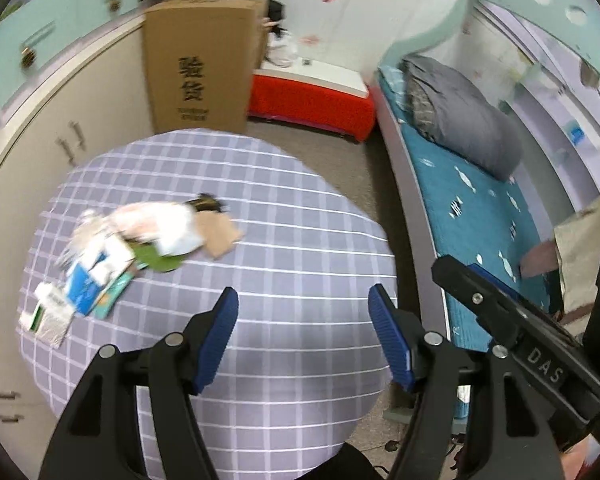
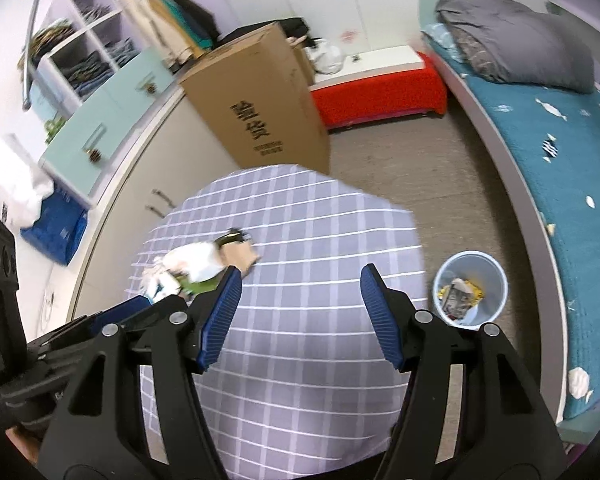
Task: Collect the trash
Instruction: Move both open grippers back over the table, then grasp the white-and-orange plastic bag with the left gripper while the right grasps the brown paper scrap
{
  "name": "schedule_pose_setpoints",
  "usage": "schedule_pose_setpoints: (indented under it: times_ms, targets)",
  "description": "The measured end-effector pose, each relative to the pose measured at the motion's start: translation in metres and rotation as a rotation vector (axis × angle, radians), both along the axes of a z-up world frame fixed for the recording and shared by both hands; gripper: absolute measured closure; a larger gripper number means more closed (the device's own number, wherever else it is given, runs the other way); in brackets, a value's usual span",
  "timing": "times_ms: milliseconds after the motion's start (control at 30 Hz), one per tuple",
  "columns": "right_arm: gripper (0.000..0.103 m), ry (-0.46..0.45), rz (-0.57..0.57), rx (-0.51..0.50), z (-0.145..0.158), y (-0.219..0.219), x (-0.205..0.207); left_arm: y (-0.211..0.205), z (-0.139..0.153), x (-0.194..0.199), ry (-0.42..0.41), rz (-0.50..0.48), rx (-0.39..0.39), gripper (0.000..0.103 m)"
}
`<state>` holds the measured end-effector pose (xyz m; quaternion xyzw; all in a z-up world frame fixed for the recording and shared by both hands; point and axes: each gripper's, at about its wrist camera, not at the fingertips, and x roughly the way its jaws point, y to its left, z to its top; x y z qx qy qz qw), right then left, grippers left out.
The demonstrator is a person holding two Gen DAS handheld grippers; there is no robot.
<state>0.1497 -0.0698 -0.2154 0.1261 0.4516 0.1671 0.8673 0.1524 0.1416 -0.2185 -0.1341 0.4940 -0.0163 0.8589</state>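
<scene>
A heap of trash [image 1: 132, 248] lies on the left half of a table under a lilac checked cloth [image 1: 284, 208]: white wrappers, a blue-and-white carton [image 1: 88, 280], a green scrap and a brown card piece [image 1: 220, 234]. My left gripper [image 1: 303, 312] hovers open over bare cloth, right of the heap, nothing between its blue pads. The right wrist view shows the same heap [image 2: 196, 266] just beyond the left pad of my right gripper [image 2: 300, 294], which is open and empty too. A pale blue bin [image 2: 470, 294] with trash inside stands on the floor right of the table.
A tall cardboard box [image 1: 200, 64] stands behind the table. Cream cabinets [image 1: 40, 152] run along the left. A bed with a teal cover [image 1: 476, 216] and grey duvet lines the right wall. A red-skirted bench [image 1: 312, 100] sits at the back.
</scene>
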Motion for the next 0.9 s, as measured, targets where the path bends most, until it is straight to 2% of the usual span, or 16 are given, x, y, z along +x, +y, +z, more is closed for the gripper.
schedule_pose_setpoints:
  times_ms: [233, 467, 733, 833, 900]
  targets:
    - [0.04, 0.023, 0.089, -0.037, -0.008, 0.056, 0.006, 0.059, -0.008, -0.002, 0.023, 0.085, -0.034, 0.034]
    - [0.04, 0.089, 0.143, -0.044, -0.036, 0.088, 0.034, 0.093, -0.033, 0.021, 0.09, 0.136, -0.038, 0.034]
    - [0.04, 0.18, 0.173, -0.051, -0.072, 0.096, 0.083, 0.094, -0.074, 0.08, 0.198, 0.101, 0.015, 0.034]
    - [0.04, 0.217, 0.189, -0.061, -0.086, 0.099, 0.101, 0.089, -0.093, 0.103, 0.246, 0.091, 0.075, 0.034]
    - [0.04, 0.232, 0.2, -0.067, -0.093, 0.101, 0.108, 0.091, -0.107, 0.114, 0.286, 0.097, 0.069, 0.034]
